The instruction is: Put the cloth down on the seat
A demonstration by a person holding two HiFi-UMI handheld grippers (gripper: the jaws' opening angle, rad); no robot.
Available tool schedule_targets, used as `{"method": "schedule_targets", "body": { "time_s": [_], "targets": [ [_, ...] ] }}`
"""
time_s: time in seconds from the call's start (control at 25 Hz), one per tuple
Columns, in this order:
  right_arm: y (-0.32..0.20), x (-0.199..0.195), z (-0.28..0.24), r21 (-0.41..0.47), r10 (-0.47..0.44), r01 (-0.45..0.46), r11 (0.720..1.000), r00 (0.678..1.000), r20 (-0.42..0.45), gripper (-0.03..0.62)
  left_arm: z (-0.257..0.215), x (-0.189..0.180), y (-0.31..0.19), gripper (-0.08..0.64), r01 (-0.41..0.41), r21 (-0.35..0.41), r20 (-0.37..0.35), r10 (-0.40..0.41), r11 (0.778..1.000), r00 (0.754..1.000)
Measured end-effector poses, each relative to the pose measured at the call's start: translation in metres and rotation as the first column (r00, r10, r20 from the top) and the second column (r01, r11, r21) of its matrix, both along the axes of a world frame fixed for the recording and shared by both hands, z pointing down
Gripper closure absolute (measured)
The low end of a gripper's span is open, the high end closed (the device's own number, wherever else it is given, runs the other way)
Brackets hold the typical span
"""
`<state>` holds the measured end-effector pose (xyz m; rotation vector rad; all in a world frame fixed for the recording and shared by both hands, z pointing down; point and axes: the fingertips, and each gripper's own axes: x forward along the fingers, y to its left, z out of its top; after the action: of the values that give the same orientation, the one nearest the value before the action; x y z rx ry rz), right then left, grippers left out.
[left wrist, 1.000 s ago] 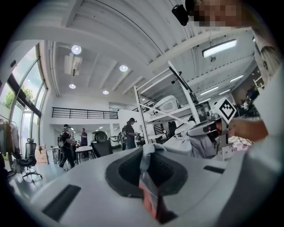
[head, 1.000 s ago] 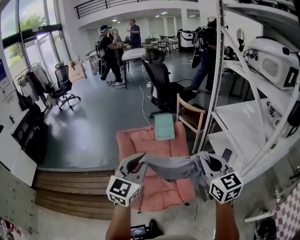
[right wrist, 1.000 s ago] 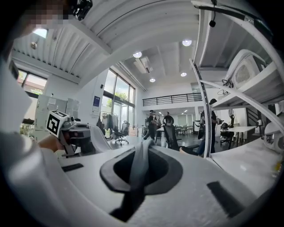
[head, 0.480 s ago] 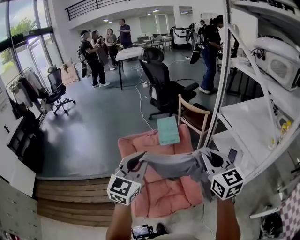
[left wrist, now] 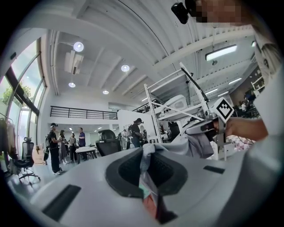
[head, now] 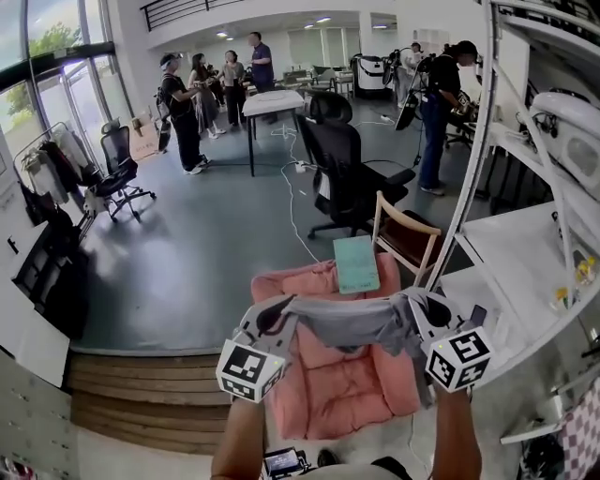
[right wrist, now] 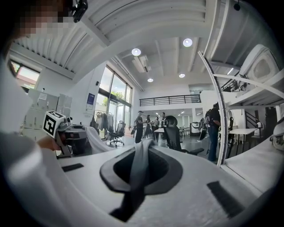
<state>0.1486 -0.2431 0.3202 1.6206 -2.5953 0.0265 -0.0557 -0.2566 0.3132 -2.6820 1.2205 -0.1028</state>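
The grey cloth (head: 347, 321) hung stretched at lower centre, long axis left to right, over the pink seat (head: 347, 398). The left gripper (head: 279, 317) and right gripper (head: 419, 311) each clamped one end, forearms (head: 239, 441) reaching side by side from the bottom edge.

Open-plan office-cum-lab: grey floor (head: 216, 244), swivel chair (head: 339, 164), white table (head: 274, 101) with people (head: 181, 108) standing upper centre, glazed front (head: 52, 80) upper left, mezzanine railing (head: 183, 9), white equipment rack (head: 525, 242) right.
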Motion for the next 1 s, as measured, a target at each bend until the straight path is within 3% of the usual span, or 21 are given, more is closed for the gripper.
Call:
{"method": "schedule_targets", "body": {
  "time_s": [0.52,1.0],
  "targets": [
    [-0.055,-0.064,-0.004,0.014,-0.128,0.127,0.992,0.992,0.013,0.588,-0.011,-0.070,-0.024,0.548,0.133,0.013,0.001,-0.133,0.991,0.991],
    [-0.135,-0.086,0.015,-0.006,-0.230,0.230,0.973,0.973,0.028,0.588,0.003,-0.090,-0.085,0.548,0.247,-0.020,0.017,-0.247,0.969,0.969]
  ]
}}
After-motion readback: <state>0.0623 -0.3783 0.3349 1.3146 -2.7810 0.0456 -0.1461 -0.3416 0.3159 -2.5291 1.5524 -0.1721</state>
